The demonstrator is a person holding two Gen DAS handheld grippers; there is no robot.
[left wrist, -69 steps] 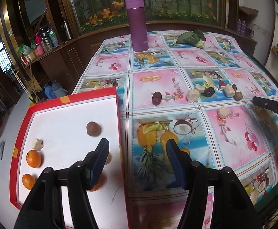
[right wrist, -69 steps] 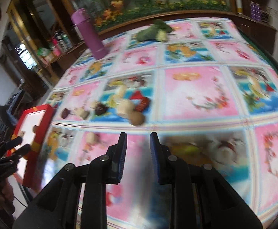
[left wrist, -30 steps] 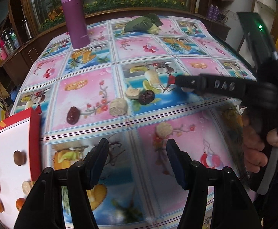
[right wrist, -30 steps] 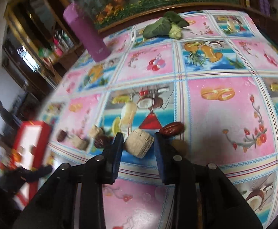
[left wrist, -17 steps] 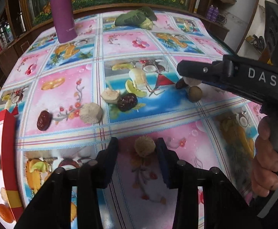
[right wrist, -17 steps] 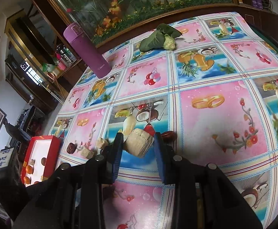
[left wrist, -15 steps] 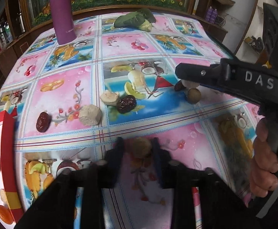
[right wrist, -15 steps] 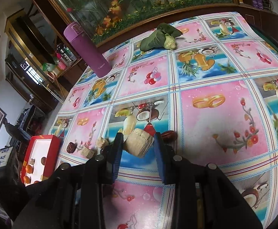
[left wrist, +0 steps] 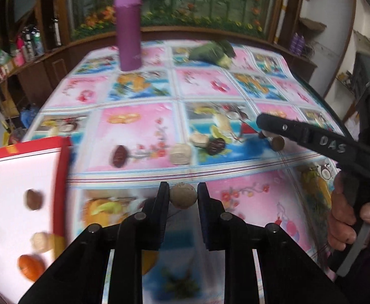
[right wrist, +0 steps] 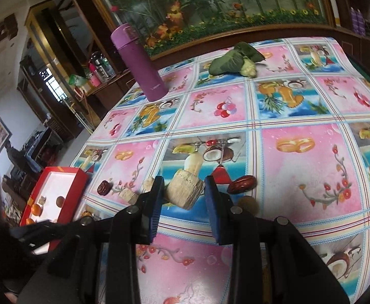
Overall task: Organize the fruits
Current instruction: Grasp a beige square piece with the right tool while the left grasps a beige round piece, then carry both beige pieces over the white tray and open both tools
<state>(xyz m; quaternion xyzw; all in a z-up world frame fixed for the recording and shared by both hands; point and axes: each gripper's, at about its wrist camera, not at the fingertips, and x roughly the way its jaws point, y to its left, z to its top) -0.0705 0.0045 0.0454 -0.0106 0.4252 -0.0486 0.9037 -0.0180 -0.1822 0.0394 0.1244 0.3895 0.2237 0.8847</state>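
My left gripper [left wrist: 183,195] is shut on a round tan fruit [left wrist: 183,198], held above the tablecloth to the right of the red tray [left wrist: 63,177]. The tray's white floor carries a brown fruit [left wrist: 34,199], small oranges [left wrist: 30,266] and pale chunks. My right gripper [right wrist: 184,190] is shut on a pale beige chunk [right wrist: 183,192]. Beside it lie a red date [right wrist: 242,183] and a round tan fruit [right wrist: 248,203], which is partly hidden by the right finger. More dates [left wrist: 119,155] and pale pieces [left wrist: 181,154] sit mid-table between gripper and tray.
A tall purple bottle [right wrist: 140,63] and a green leafy vegetable [right wrist: 235,59] stand at the far side of the table. A hand [left wrist: 344,223] holds the right gripper at the right edge. The tray [right wrist: 58,195] sits at the table's left corner.
My left gripper closed on the round tan fruit and swung left, bringing the tray back into view. The right gripper still holds the pale chunk in nearly the same place.
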